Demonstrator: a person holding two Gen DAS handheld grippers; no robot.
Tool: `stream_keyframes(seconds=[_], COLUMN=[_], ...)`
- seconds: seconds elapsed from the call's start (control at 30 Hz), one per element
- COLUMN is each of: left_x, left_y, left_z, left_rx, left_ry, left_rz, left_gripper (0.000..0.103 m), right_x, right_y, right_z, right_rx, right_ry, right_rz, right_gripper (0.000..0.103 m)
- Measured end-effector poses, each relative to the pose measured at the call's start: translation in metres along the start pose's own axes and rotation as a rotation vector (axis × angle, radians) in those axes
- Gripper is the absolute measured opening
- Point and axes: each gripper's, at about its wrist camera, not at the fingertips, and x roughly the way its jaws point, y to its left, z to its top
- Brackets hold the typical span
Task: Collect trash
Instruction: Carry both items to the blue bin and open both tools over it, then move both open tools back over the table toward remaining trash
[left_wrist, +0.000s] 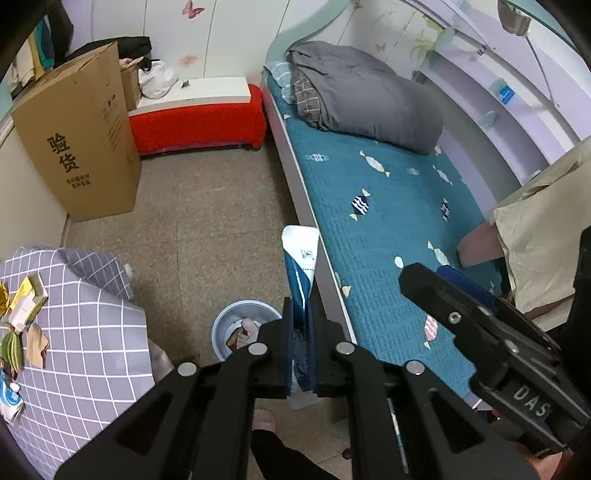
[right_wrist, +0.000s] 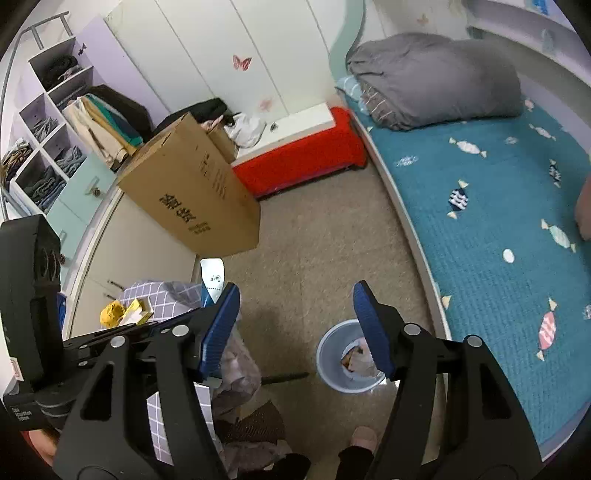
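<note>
Left wrist: blue-and-white wrapper (left_wrist: 301, 266) pinched in left gripper (left_wrist: 301, 350).

The left gripper (left_wrist: 300, 347) points steeply downward with its blue-padded fingers (left_wrist: 289, 343) pinched together on a blue-and-white wrapper (left_wrist: 301, 258), while the right gripper (right_wrist: 295, 332) angles down beside it, its fingers (right_wrist: 371, 332) spread wide apart with nothing between them.
</note>
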Motion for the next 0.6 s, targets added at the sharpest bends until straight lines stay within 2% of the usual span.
stream_keyframes(seconds=[0.03, 0.1, 0.13, 0.4, 0.6], left_x=[0.001, 0.005, 0.006, -0.010, -0.030], left_y=[0.000, 0.002, 0.005, 0.019, 0.043], left_z=[0.001, 0.001, 0.000, -0.010, -0.024], left_rx=[-0.003, -0.022, -0.035, -0.059, -0.101], left_ry=[0.000, 0.022, 0.023, -0.016, -0.047], left_rz=[0.003, -0.002, 0.002, 0.022, 0.048], left_gripper=[0.011, 0.038, 0.054, 0.055, 0.055], right_x=[-0.003, -0.004, -0.004, -0.006, -0.003], right_y=[-0.001, -0.002, -0.002, 0.007, 0.034], right_z=[0.000, 0.000, 0.000, -0.007, -0.017], right_rx=[0.003, 0.006, 0.012, 0.010, -0.030], right_ry=[-0.012, -0.014, -0.015, -0.003, 0.017], right_rz=[-0.005, -0.009, -0.008, -0.004, 0.022], right_gripper=[0.064, 0.065, 0.065, 0.066, 0.066])
